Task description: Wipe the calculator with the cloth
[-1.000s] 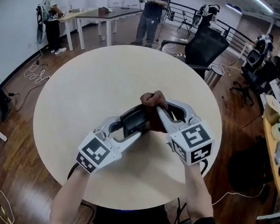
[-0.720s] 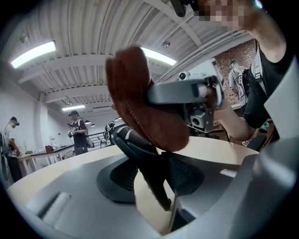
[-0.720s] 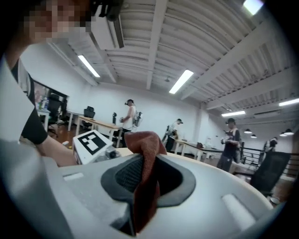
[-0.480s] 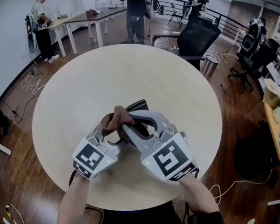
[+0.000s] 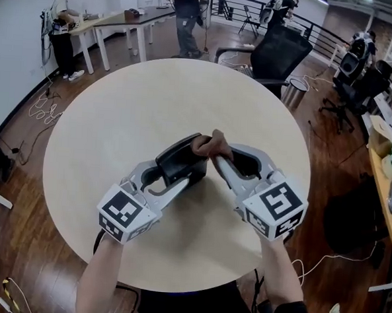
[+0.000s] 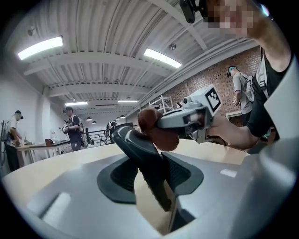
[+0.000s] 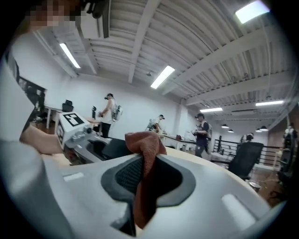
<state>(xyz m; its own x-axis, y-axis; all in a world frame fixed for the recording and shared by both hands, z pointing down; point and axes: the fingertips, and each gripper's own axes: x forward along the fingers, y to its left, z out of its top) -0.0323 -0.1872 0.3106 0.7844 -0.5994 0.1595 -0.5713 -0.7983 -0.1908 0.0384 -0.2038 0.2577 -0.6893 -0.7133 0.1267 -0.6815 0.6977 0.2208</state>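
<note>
Left gripper (image 6: 150,173) clamps the slim black plastic calculator (image 5: 181,160), which points away from its fingers. Right gripper (image 7: 141,186) pinches a rust-brown cloth (image 5: 210,145) that touches the calculator's far end.

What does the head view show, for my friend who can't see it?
Seen from above, the left gripper holds a dark calculator above a round pale table, while the right gripper holds a reddish-brown cloth against the calculator's far edge. People stand near desks in the background.
</note>
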